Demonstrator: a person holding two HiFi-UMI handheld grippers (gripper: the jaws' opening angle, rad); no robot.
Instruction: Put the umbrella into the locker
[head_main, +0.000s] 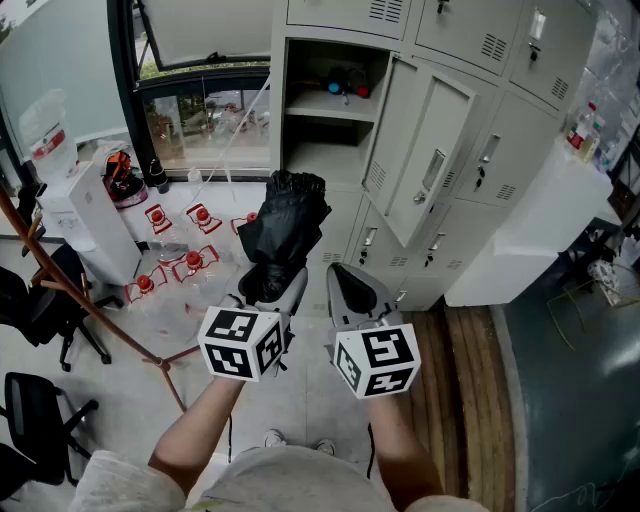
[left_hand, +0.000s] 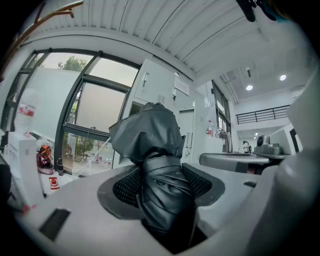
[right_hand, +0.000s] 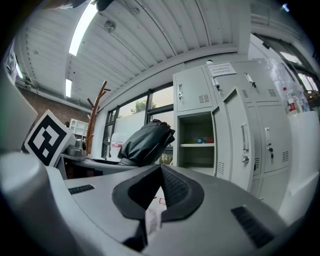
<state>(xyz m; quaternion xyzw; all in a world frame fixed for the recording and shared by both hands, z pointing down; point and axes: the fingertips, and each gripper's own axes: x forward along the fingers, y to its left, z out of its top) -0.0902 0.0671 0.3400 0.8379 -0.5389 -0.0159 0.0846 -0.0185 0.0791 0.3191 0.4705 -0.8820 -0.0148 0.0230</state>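
Window glass (head_main: 205, 120) and red-capped bottles (head_main: 192, 262) fill 10 o'clock of the head view, and at 12 o'clock a grey locker (head_main: 330, 160) stands open, its door (head_main: 425, 165) swung towards 1 o'clock. The left tongs (head_main: 270, 285), jaws spread wide and clamped round the umbrella (head_main: 285, 225), should carry it level, far end first, into the bare space under the shelf (head_main: 325, 108), clear of the door edge; the right tongs (head_main: 355, 290), closed on nothing, can hang back at 5 o'clock. Black, folded short and strapped, the umbrella bunches loosely beyond the jaws, so a firm grip seems wise.
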